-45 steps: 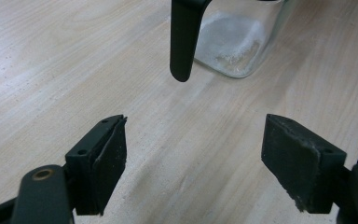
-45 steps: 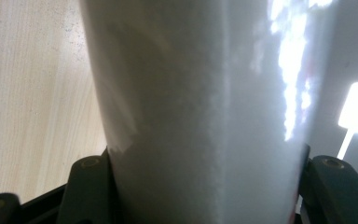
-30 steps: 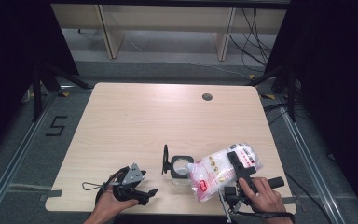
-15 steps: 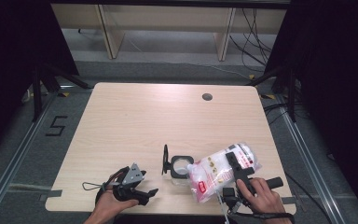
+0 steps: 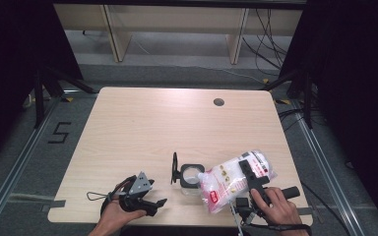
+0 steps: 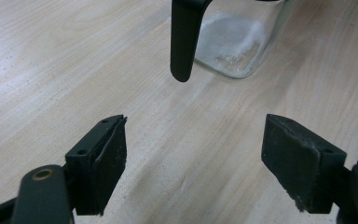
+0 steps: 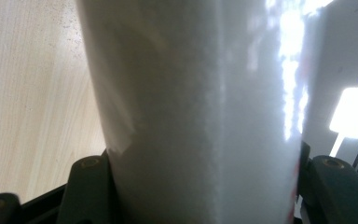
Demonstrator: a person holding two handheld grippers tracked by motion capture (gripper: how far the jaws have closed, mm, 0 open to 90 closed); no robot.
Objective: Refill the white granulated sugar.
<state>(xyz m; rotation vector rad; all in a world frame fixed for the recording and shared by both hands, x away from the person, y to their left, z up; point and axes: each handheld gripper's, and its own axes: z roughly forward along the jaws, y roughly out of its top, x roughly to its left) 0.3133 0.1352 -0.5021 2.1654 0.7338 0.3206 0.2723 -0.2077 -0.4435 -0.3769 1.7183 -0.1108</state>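
- A pale wood counter (image 5: 142, 128) with rounded corners carries everything; a small round cable hole (image 5: 219, 102) sits near its far right corner.
- A floor marking outside the counter's left edge reads as the digit "5" (image 5: 59, 132).
- A clear plastic bag of white powder (image 5: 231, 179), the largest item, sits near the counter's near right corner, lifted and tilted so its lower end leans toward the jar. That tilt looks meant for pouring the powder in.
- The bag carries a red label (image 5: 213, 197) at its lower end and red print (image 5: 262, 167) near its upper end; the writing is too small to read.
- The right tool (image 5: 250, 178), held by the person's right hand (image 5: 275, 206), is clamped on the bag: in the right gripper view the bag (image 7: 200, 112) fills the space between the two jaws, which press its sides.
- The left tool (image 5: 147, 199), in the left hand (image 5: 118, 214), rests at the near edge, left of centre, its jaws standing apart with nothing between them, as the left gripper view makes plain. It seems to wait in reserve.
- A small clear glass jar (image 5: 191, 178) stands upright near the near edge, just left of the bag, with a dusting of white in its base (image 6: 233, 44).
- Its black lid (image 5: 174, 168) stands swung open on the left side, leaving the mouth free for filling.
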